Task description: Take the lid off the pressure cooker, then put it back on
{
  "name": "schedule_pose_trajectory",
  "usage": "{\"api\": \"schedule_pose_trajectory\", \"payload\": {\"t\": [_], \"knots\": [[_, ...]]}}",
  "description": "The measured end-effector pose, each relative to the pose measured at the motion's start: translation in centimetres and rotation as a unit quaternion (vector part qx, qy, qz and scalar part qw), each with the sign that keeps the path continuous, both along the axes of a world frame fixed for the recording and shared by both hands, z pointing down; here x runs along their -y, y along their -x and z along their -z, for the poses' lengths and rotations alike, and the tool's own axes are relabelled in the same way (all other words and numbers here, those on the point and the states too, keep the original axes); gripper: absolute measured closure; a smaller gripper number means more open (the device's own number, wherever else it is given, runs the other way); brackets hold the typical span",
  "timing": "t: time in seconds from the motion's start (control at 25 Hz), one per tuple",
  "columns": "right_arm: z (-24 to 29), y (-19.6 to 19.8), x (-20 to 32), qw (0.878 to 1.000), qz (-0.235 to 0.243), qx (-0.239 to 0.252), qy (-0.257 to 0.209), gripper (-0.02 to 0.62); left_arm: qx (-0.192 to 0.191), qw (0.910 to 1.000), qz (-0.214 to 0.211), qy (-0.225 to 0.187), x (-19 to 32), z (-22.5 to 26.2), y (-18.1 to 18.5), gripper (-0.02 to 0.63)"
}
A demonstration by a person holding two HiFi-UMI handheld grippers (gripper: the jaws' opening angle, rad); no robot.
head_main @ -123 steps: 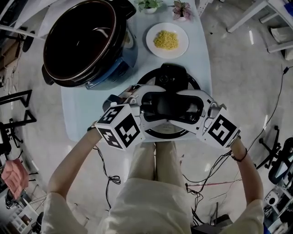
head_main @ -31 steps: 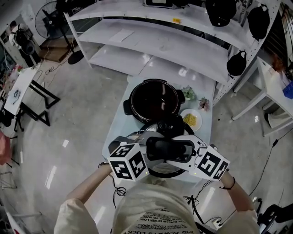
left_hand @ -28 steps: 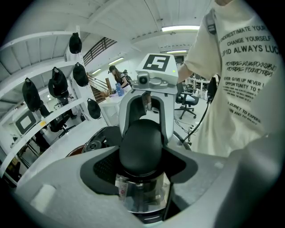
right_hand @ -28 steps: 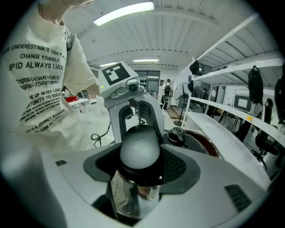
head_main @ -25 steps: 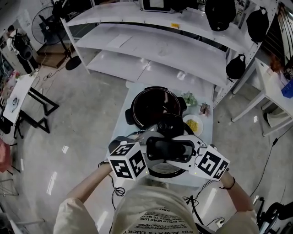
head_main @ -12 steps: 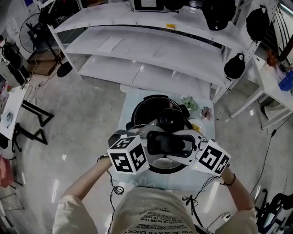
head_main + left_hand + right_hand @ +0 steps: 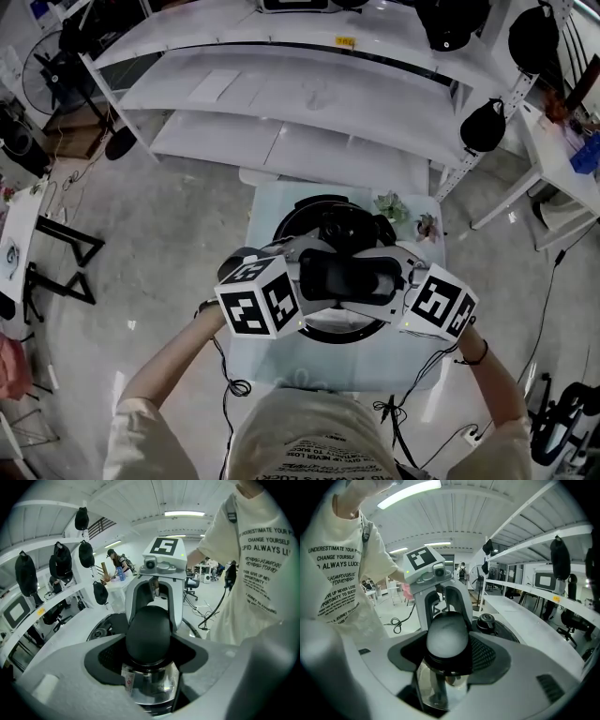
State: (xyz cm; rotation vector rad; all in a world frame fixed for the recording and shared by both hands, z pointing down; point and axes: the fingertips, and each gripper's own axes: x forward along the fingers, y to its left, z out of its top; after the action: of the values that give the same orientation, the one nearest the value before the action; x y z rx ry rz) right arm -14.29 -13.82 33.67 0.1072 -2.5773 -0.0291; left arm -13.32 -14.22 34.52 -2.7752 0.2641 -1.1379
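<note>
Currently the round black lid [image 7: 342,330] with its shiny steel rim hangs directly above the dark round pressure cooker [image 7: 286,216]. From the head view it covers nearly all of the cooker, so that only the cooker's far rim shows. Whether the lid touches the cooker cannot be told.

The lid's long black plastic handle [image 7: 347,277] runs crosswise above the cooker, and both tools grip it from opposite ends. The white left gripper [image 7: 307,278] is clenched on the handle end to the left of the cooker's middle. In the left gripper view its jaws press on either side of that rounded black end, with the lid's steel glinting just beneath. The white right gripper [image 7: 394,281] is clenched in the same way on the handle end to the right of the cooker's middle. In the right gripper view the handle end sits tight between its jaws.

A small black valve knob [image 7: 487,619] stands on the lid, toward the cooker's far side.

The cooker stands on a pale blue table [image 7: 267,202]. Two small potted plants [image 7: 389,206] sit on the table just right of the cooker's far rim. Long white shelves [image 7: 309,94] run beyond the cooker.
</note>
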Motion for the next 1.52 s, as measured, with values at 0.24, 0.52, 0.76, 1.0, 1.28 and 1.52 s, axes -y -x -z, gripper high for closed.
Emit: {"api": "schedule_pose_trajectory", "payload": {"t": [0.24, 0.52, 0.76, 1.0, 1.28, 1.52], "knots": [[-0.2, 1.0, 2.4, 1.000, -0.002, 0.001, 0.004, 0.321, -0.002, 0.9999, -0.007, 0.008, 2.3, -0.1, 1.1, 0.314], [-0.7, 1.6, 4.6, 1.000, -0.009, -0.004, 0.016, 0.322, -0.003, 0.9997, -0.011, 0.020, 4.5, -0.6, 1.6, 0.314], [-1.0, 2.0, 6.0, 0.999, -0.007, -0.005, 0.031, 0.322, -0.003, 0.9994, -0.010, 0.034, 5.9, -1.0, 2.0, 0.314], [-1.5, 1.9, 6.5, 0.999, -0.005, -0.004, 0.045, 0.322, -0.002, 0.9989, -0.007, 0.047, 6.4, -1.5, 1.9, 0.314], [-2.1, 1.9, 6.9, 0.998, 0.003, -0.002, 0.055, 0.322, 0.001, 0.9984, 0.001, 0.057, 6.8, -2.1, 1.9, 0.314], [-2.5, 1.9, 7.1, 0.998, 0.013, 0.001, 0.062, 0.321, 0.007, 0.9978, 0.011, 0.065, 6.9, -2.5, 1.9, 0.314]]}}
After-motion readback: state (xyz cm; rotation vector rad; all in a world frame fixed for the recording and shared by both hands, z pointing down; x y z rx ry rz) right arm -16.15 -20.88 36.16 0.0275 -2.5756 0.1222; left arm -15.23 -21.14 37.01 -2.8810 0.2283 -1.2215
